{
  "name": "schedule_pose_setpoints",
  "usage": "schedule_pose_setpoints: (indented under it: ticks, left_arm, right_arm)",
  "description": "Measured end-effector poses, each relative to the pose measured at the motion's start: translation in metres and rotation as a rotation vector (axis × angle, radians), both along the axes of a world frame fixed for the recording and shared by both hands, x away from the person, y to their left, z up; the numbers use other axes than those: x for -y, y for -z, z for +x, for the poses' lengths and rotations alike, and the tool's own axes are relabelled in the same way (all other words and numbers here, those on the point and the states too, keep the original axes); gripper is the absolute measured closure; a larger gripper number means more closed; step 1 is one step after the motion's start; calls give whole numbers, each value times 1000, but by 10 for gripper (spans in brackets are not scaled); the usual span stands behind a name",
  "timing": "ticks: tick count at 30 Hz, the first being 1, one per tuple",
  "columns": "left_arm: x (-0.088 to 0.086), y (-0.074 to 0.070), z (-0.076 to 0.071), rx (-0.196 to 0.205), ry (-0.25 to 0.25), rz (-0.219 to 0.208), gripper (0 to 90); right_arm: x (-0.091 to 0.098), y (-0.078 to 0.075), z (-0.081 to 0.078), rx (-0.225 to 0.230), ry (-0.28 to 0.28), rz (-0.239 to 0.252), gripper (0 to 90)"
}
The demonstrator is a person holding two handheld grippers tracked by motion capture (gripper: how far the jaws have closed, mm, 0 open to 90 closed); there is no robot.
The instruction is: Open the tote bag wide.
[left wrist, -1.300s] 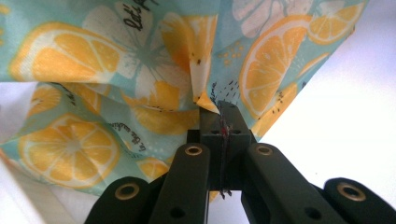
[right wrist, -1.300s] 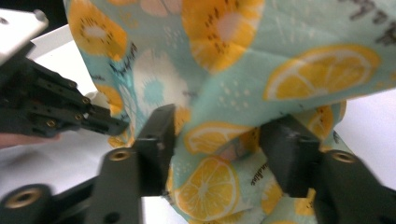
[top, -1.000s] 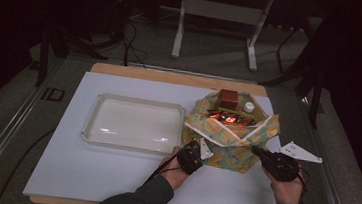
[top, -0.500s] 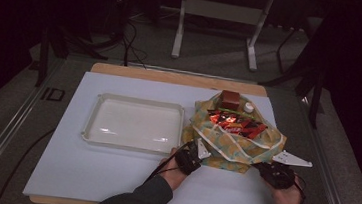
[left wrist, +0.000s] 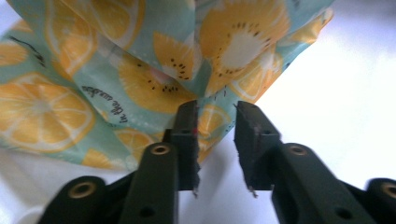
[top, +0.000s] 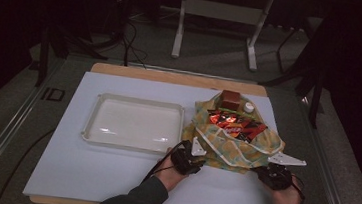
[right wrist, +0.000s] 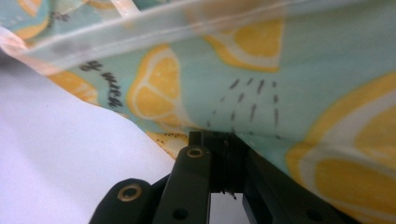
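A lemon-print bag [top: 233, 142] of snacks [top: 232, 124] lies at the white table's [top: 111, 175] 3 o'clock side. Its near edge is pinched by the closed right gripper [right wrist: 224, 161]. The left gripper [left wrist: 215, 122], jaws just parted, is seen released beside the fabric. A clear tray [top: 134, 125] sits at 9 o'clock.

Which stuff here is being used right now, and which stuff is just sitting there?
In use:
- lemon-print bag
- left gripper, jaws just opened, bag edge between them
- right gripper, jaws shut on the bag

Just sitting:
- clear tray
- red snack packets and brown box in the bag
- white cap
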State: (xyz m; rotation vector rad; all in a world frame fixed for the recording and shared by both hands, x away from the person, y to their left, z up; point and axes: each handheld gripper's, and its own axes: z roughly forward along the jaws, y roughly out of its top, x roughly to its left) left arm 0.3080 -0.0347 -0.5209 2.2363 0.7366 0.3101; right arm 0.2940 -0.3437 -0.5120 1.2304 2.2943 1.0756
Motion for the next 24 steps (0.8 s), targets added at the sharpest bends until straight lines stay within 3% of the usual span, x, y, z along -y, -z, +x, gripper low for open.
schedule_pose_setpoints:
  ticks: [5,6,7,11,15,16,17,18,20,21,24]
  left_arm:
    - [-15,-15,-5,34,-31,-70,600]
    - [-15,-15,-5,34,-31,-70,589]
    - [-21,-21,-2,33,-51,-112,575]
    - [-26,-30,4,33,-88,-156,517]
    - [-23,-38,14,11,-107,-223,457]
    - [-23,-38,14,11,-107,-223,458]
    - [-21,-40,18,-3,-106,-250,475]
    - [-21,-40,18,-3,-106,-250,524]
    - [-19,-40,23,-12,-105,-241,733]
    - [-20,-38,27,-29,-110,-270,881]
    - [-19,-36,29,-32,-110,-256,894]
  right_arm:
    - [-1,-1,-1,8,-10,0,900]
    - [-1,-1,-1,9,-10,0,900]
    - [-1,-2,-1,10,-11,1,900]
    - [-3,-4,-2,17,-15,5,900]
    - [-6,-7,-2,26,-23,3,898]
    - [-7,-7,-3,26,-25,3,898]
    - [-7,-8,-3,29,-29,2,897]
    - [-7,-8,-3,29,-29,2,897]
    - [-7,-8,-3,29,-32,4,895]
    - [-7,-8,-3,31,-30,7,888]
    - [-5,-8,-2,32,-26,10,888]
